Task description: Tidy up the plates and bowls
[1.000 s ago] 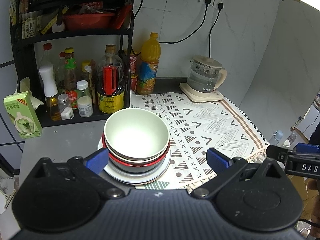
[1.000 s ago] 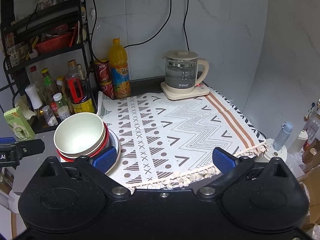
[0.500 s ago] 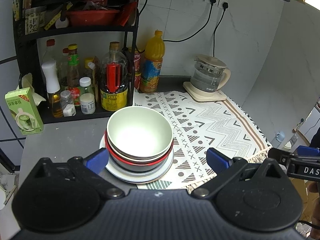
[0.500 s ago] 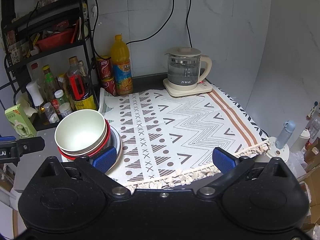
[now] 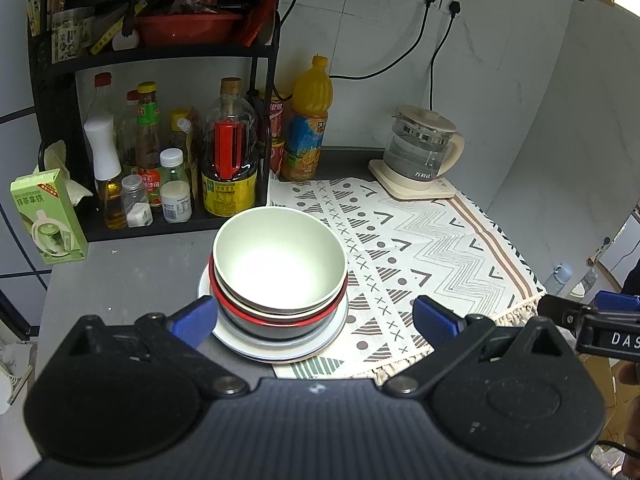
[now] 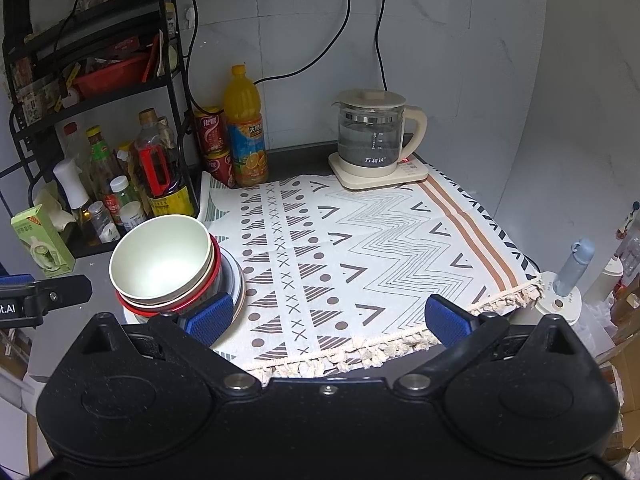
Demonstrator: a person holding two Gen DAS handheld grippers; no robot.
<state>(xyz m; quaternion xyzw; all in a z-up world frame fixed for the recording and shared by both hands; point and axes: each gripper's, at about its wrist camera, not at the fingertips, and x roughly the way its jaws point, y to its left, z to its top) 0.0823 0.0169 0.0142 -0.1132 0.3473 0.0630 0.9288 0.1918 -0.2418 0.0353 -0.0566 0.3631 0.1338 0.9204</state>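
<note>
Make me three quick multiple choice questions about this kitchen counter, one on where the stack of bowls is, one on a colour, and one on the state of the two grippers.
1. Where does the stack of bowls stand?
A. on the kettle base
B. at the left edge of the patterned mat, in front of the condiment rack
C. on the rack's top shelf

2. What colour is the rim of the bowl under the pale top ones?
A. red
B. blue
C. yellow

3. How are the left gripper and right gripper?
A. both shut on a bowl
B. one open, one shut
C. both open, holding nothing

Answers: 1 B, the white plate under the stack lies partly on the mat's left edge, partly on the grey counter. 2 A, a red rim shows below the pale bowls. 3 C, each pair of blue pads stands wide apart with nothing between.
</note>
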